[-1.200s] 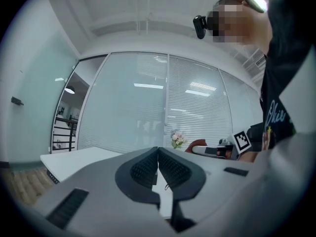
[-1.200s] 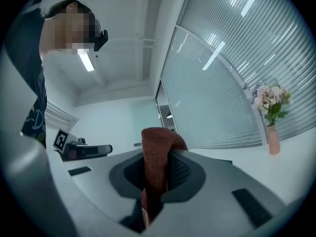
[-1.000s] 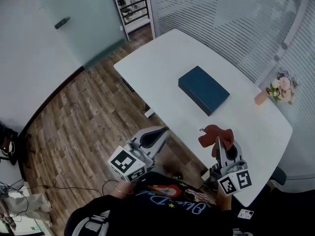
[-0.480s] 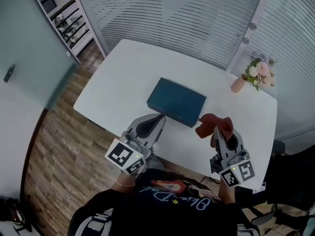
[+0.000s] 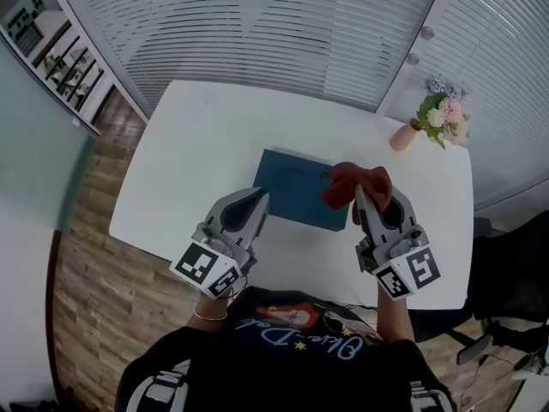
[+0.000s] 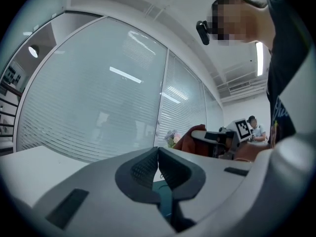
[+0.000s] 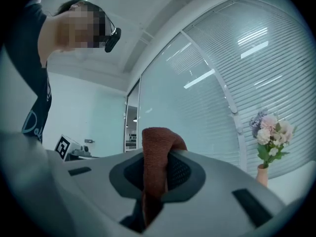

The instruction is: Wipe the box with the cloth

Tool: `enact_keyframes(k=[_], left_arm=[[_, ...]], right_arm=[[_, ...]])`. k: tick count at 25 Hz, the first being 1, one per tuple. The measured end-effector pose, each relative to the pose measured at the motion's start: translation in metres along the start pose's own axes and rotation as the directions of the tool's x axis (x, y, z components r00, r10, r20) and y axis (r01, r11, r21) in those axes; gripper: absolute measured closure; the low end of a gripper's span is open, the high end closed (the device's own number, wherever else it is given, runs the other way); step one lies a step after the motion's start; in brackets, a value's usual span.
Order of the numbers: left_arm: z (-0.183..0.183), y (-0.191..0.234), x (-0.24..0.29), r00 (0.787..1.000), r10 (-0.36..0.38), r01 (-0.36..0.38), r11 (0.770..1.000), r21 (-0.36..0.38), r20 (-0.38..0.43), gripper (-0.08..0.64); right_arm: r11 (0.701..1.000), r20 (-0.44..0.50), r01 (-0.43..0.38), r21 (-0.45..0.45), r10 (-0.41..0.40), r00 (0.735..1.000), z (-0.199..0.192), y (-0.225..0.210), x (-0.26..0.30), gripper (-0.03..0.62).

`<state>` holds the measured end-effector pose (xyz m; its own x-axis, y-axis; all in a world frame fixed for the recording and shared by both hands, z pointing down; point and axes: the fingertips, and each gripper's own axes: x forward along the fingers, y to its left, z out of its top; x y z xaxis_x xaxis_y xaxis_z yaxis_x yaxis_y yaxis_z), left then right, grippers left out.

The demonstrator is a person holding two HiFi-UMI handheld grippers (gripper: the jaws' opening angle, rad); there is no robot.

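White worktop (image 5: 197, 144) in a glass-walled office, with slatted blinds (image 5: 283, 33) along the far side, wood floor (image 5: 86, 264) off to the left and a bit of shelving (image 5: 39, 33) in the far left corner. A dark teal box (image 5: 296, 191) lies flat about mid-worktop, a little toward the near edge. A small pinkish vase of flowers (image 5: 433, 114) stands at the far right, well apart from the box. The person holds 2 claws over the near half of the worktop. The right claw (image 5: 360, 196) is clamped on a rust-red cloth (image 5: 353, 181). Its own view shows the fabric pinched between the 2 ribbed pads, a fold sticking up past the tips and the rest hanging down behind them. From the head view the bunched cloth sits over the box's right end, can't tell if it's actually touching the lid. The left claw (image 5: 262, 195) is closed all the way, pads meeting with nothing between them. Its tips point at the box's near left corner, right at its edge, and a sliver of teal shows below the jaws in its own view. The 2 claws are roughly level with each other, left one at the box's left end, right one at its right end.
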<state>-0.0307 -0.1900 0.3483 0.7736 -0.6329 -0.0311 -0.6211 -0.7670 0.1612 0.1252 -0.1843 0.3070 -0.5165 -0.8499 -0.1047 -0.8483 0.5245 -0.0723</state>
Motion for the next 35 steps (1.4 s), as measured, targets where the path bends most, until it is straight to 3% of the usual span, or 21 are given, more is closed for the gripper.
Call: enact_keyframes(k=[4,9,13,16,20,24,30,35], left_arm=[[0.001,0.026,-0.001,1.0,-0.022,0.022,1.0,-0.005,-0.001,0.555],[-0.003,0.056,-0.005,0.999,-0.038,0.037,0.999,-0.023,-0.01,0.555],[-0.009,0.074,-0.003,0.999,-0.047,0.046,0.998,-0.042,-0.016,0.555],[-0.01,0.082,-0.002,0.998,-0.06,0.059,0.997,-0.056,-0.015,0.555],[-0.017,0.1,-0.006,0.999,-0.045,0.043,0.996,-0.079,-0.024,0.555],[-0.021,0.11,-0.007,0.999,-0.033,0.031,0.994,-0.101,-0.019,0.555],[-0.024,0.121,-0.013,1.0,-0.013,0.012,0.994,-0.112,-0.016,0.555],[-0.026,0.12,-0.014,1.0,-0.029,0.028,0.993,-0.118,-0.007,0.555]], right_arm=[[1.0,-0.013,-0.001,-0.031,0.001,1.0,-0.005,0.003,0.045,0.551],[0.994,-0.094,-0.019,-0.108,0.009,0.996,-0.026,0.006,0.104,0.551],[0.984,-0.171,0.024,-0.177,-0.054,0.984,-0.059,-0.009,0.149,0.551],[0.972,-0.248,0.01,-0.234,-0.07,0.966,-0.084,-0.015,0.178,0.551],[0.954,-0.362,-0.068,-0.291,-0.044,0.931,-0.124,-0.006,0.211,0.551],[0.926,-0.477,-0.173,-0.337,-0.009,0.879,-0.159,0.009,0.224,0.549],[0.916,-0.575,-0.273,-0.295,0.058,0.816,-0.183,0.03,0.222,0.549],[0.892,-0.653,-0.333,-0.305,0.058,0.755,-0.199,0.038,0.211,0.549]])
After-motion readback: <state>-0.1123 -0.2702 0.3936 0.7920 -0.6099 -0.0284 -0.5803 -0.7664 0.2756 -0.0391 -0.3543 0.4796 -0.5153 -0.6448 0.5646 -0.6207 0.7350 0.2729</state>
